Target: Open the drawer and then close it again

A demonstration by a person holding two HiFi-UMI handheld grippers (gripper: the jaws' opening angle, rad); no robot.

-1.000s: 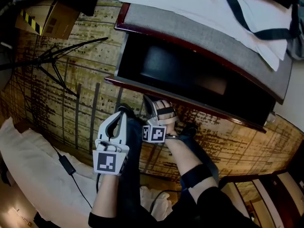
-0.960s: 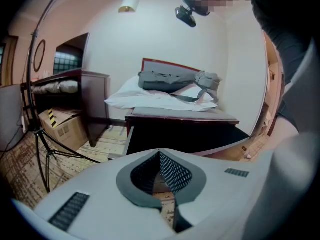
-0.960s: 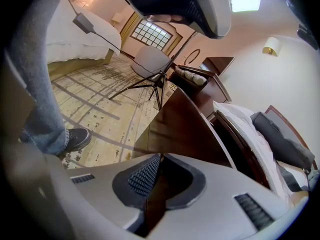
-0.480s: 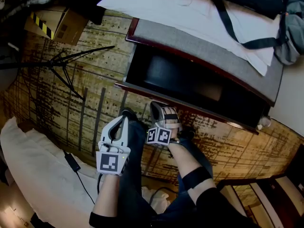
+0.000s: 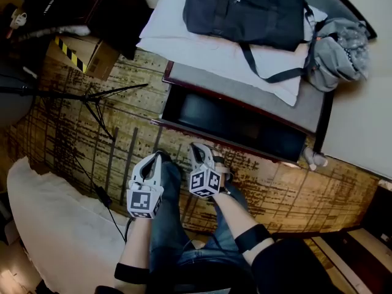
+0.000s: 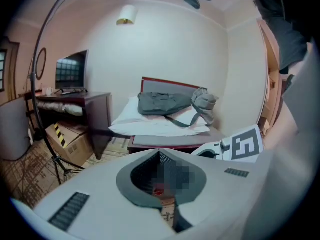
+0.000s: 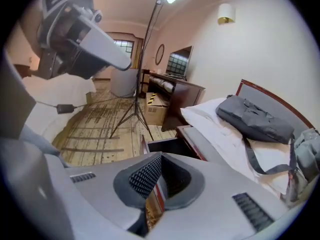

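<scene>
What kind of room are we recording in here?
Probably a hotel-style bedroom: a bed with a bag on it, an open drawer at its foot, a TV on a desk and a wall lamp.

Bedroom, hotel-like in its fittings. Bed [image 5: 202, 54] with white bedding and a dark red headboard [image 6: 167, 82], set against a plain pale wall; drawer [image 5: 233, 124] open in its base. Wall lamp [image 6: 127, 15] high on that wall. Flat screen [image 6: 71, 70] on a dark wooden tabletop [image 6: 75, 96] beside the bed. Dark bag [image 5: 245, 8] and grey cloth bundle [image 5: 340, 48] lying on the bedding. Worn, wood-patterned floor [image 5: 61, 133]; cardboard box [image 5: 82, 52] on it by that tabletop.
</scene>
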